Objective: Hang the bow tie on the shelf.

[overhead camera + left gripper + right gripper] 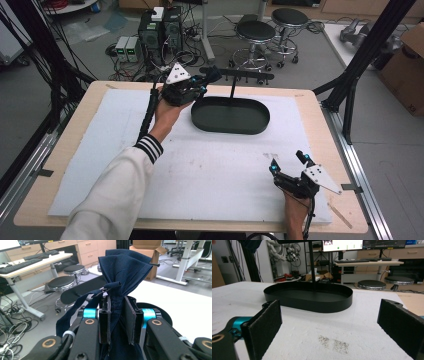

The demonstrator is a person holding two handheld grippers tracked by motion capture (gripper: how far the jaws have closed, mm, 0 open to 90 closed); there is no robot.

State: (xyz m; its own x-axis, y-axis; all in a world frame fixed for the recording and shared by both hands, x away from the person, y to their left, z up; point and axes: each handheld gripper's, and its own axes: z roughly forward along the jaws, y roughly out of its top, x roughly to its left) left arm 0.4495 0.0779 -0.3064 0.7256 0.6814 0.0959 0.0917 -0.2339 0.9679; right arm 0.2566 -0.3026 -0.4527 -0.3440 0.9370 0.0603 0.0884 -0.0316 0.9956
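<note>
The left gripper is clenched on a bunched navy cloth, held up at the far left end of the black stand's crossbar, above the oval black tray that forms the stand's base. The step in hand looks like hanging the cloth on that bar. To do it well, the person should keep the pinch firm, lift the cloth's loop clear over the bar's tip, then lower before letting go. The right gripper rests on the white mat with jaws wide apart, holding nothing; it could steady the tray if the stand tips.
</note>
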